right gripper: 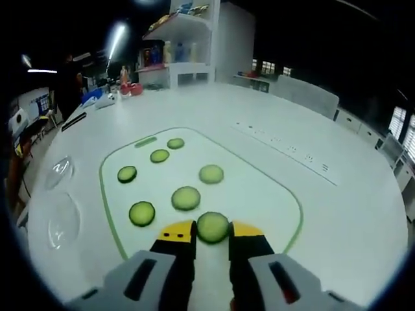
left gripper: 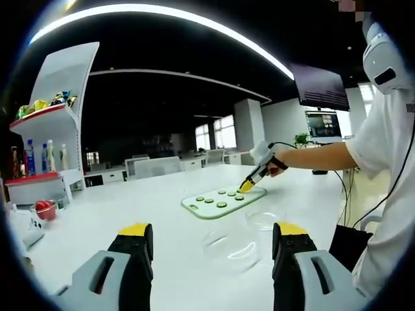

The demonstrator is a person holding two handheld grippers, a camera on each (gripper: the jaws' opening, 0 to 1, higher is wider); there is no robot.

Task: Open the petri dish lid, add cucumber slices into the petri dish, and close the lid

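A white cutting board [right gripper: 259, 188] with a green border carries several cucumber slices [right gripper: 186, 197]. My right gripper [right gripper: 213, 230] is low over its near edge. Its yellow-tipped jaws press on both sides of one cucumber slice [right gripper: 213, 226]. Two clear petri dish halves [right gripper: 61, 220] [right gripper: 59, 172] lie apart on the table left of the board. In the left gripper view the dish halves [left gripper: 230, 249] [left gripper: 264, 219] sit just ahead of my left gripper [left gripper: 213, 241], which is open with nothing in it. Beyond them is the board [left gripper: 224, 199], with the right gripper [left gripper: 248, 185] tipped down onto it.
A white shelf unit [left gripper: 55, 129] with bottles and snacks stands at the table's far left, with a red object [left gripper: 44, 208] near it. The person's body and sleeve [left gripper: 389, 162] take up the right side. A monitor [left gripper: 323, 123] stands behind.
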